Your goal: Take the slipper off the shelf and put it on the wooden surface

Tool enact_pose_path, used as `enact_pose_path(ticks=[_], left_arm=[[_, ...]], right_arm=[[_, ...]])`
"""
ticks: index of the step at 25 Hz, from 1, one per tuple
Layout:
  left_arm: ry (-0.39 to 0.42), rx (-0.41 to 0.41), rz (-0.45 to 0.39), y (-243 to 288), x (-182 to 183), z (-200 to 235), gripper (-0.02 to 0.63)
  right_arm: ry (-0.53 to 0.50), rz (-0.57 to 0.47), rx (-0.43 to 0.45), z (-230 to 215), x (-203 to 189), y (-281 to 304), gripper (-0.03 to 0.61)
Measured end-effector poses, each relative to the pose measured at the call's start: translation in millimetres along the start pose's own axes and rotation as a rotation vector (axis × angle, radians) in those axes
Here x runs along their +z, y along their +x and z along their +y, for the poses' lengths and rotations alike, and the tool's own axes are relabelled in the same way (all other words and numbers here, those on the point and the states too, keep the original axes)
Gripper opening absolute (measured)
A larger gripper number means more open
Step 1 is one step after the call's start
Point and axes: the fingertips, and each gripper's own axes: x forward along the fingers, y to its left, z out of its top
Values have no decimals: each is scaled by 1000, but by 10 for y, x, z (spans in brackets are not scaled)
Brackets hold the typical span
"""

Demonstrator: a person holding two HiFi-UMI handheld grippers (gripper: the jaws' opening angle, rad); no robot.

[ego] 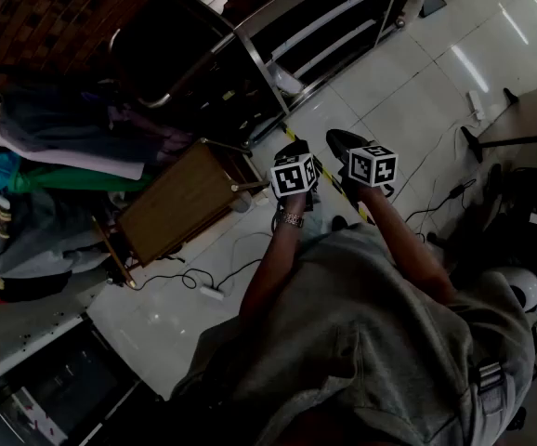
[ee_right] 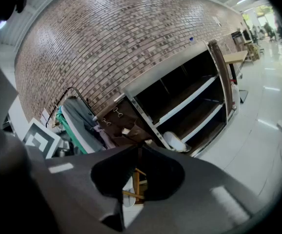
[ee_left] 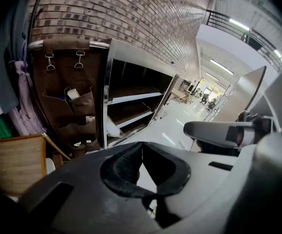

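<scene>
A white slipper (ego: pixel 283 81) lies on the bottom board of the dark open shelf (ego: pixel 317 28); it also shows in the left gripper view (ee_left: pixel 112 129) and the right gripper view (ee_right: pixel 174 141). The wooden surface (ego: pixel 177 203) is a small low table left of the shelf, with its edge (ee_left: pixel 14 161) at that view's lower left. Both grippers hang in the air over the floor in front of the shelf, well short of the slipper. My left gripper (ego: pixel 290 152) (ee_left: pixel 141 145) is shut and empty. Beside it, my right gripper (ego: pixel 346 144) (ee_right: pixel 138 148) is shut too, holding nothing.
A rack of hanging clothes (ego: pixel 45 147) stands left of the wooden table. A brown hanging organiser (ee_left: pixel 68 91) is fixed beside the shelf. Cables and a power strip (ego: pixel 211 292) lie on the white tiled floor. A dark table leg (ego: pixel 491 137) stands at the right.
</scene>
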Motion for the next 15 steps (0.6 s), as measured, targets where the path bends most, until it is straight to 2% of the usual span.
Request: enact_pose_path(ticks=[3, 6, 10, 15], left_arm=[[21, 3, 9, 259, 296, 282, 3], [48, -13, 22, 541, 506, 398, 3], [54, -66, 60, 942, 458, 353, 3], [45, -56, 86, 1379, 345, 490, 4]], right_arm=[[-5, 26, -31, -89, 194, 408, 17], [4, 2, -21, -192, 418, 762, 17], [67, 4, -18, -570, 402, 1081, 15], [98, 28, -72, -1340, 161, 1662, 35]])
